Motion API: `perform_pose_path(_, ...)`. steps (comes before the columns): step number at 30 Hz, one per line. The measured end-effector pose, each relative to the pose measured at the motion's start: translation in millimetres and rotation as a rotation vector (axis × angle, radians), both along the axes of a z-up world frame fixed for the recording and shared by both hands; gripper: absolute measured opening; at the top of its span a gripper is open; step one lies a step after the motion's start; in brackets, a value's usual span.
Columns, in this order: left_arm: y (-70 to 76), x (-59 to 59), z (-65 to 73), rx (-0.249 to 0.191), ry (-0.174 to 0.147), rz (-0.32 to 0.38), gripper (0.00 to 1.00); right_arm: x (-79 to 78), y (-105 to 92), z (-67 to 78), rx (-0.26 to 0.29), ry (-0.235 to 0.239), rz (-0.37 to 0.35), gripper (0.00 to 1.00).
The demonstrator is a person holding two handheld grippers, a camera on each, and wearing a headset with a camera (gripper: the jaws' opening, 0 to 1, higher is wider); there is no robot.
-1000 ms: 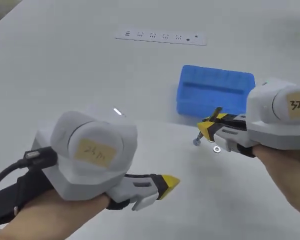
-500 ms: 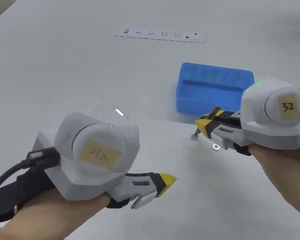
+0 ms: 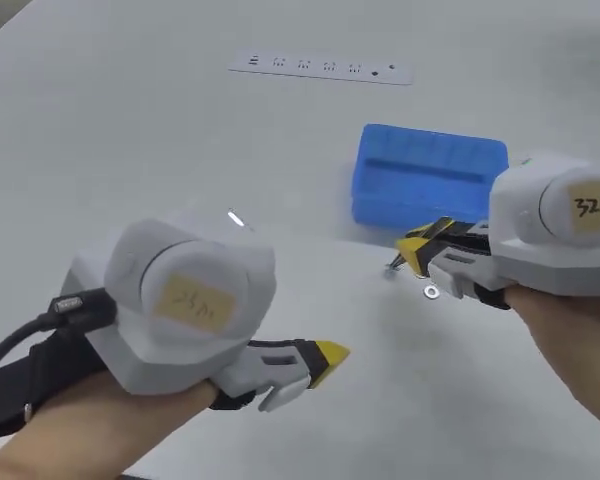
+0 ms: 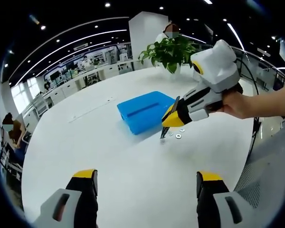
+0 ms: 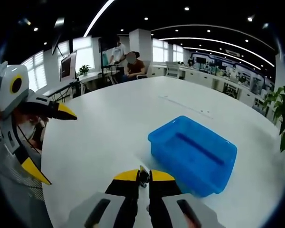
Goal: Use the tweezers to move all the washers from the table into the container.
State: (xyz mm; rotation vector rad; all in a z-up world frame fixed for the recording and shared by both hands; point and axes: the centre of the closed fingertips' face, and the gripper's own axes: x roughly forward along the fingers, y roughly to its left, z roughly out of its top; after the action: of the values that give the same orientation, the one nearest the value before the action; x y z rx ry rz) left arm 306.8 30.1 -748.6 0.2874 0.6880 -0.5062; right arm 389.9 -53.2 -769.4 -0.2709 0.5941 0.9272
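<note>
My right gripper (image 3: 417, 252) is clenched on the tweezers (image 4: 163, 133), jaws pressed together around the shank, and it sits just in front of the blue container (image 3: 432, 160) on the side nearest me. Over the last second it has hardly travelled: the tweezer tip has crept a little closer to the container's near wall and looks a touch higher off the table (image 3: 180, 130) than it was. The washers (image 4: 178, 136) lie in a small cluster on the table just in front of the container, right beside the tweezer tip, and the one I can make out from the head view sits where it sat a second ago. Whether the tip has one pinched is too small for me to tell. My left gripper (image 3: 325, 358) has stayed idle well in front of the container, jaws released and spread wide with nothing between them. I judge that no washer has reached the container, whose floor looks bare, so the pick is what counts now.
</note>
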Motion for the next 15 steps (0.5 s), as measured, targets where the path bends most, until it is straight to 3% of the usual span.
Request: perform_pose_path(15, 1.1, -0.5, 4.3, 0.01, -0.013, -0.001, 0.87, 13.3, 1.3, 52.5, 0.053, -0.077, -0.003, 0.03)
